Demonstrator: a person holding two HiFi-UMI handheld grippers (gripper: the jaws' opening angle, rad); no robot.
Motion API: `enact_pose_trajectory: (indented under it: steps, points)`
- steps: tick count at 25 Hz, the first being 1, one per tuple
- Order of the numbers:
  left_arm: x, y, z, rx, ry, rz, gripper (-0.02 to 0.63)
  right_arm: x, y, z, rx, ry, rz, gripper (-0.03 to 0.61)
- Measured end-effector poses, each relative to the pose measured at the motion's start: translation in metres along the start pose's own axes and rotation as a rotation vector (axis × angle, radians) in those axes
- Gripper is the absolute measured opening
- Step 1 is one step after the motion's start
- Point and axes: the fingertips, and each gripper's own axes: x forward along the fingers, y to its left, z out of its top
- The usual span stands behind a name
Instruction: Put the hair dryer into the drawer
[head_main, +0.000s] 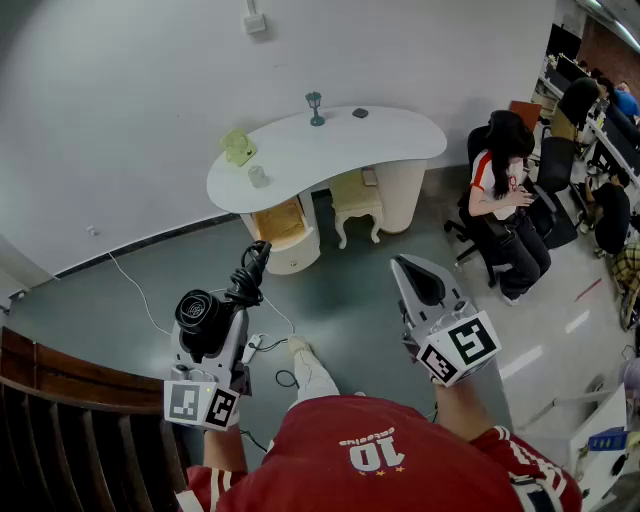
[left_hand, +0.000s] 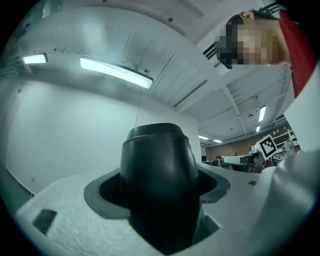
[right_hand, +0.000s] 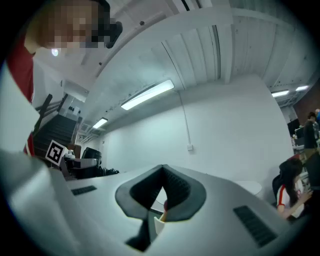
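1. Head view: we hold the black hair dryer (head_main: 203, 312) at the frame's lower left, clamped in our left gripper (head_main: 222, 328).
2. Our right gripper (head_main: 410, 275), lower centre-right, has its jaws together, empty.
3. The white worktop (head_main: 330, 145) stands upper centre, well apart.

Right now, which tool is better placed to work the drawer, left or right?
Right, most likely. The right tool is empty, jaws together, while the left tool is clamped on the hair dryer. Both are well short of the desk, so neither has a reach edge.
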Motion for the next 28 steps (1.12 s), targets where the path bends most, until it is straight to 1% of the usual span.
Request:
enact_pose_trajectory:
  steps: [6, 13, 18, 23, 28]
  points:
    - [-0.004, -0.004, 0.002, 0.004, -0.002, 0.000, 0.380, -0.003, 0.002, -0.001, -0.031, 0.016, 0.001, 0.003]
    - [-0.004, -0.002, 0.002, 0.016, 0.008, 0.001, 0.380, 0.001, 0.006, -0.003, -0.028, 0.023, 0.017, 0.003]
    - [-0.004, 0.000, -0.001, 0.028, 0.026, 0.003, 0.380, 0.001, 0.014, -0.006, -0.004, 0.027, 0.066, 0.003]
    - [-0.001, 0.003, -0.008, 0.046, 0.032, -0.002, 0.380, 0.004, 0.014, -0.017, 0.032, 0.026, 0.061, 0.005]
    - [0.018, 0.021, -0.011, 0.051, 0.050, -0.010, 0.380, 0.031, 0.007, -0.021, 0.059, 0.050, 0.051, 0.005]
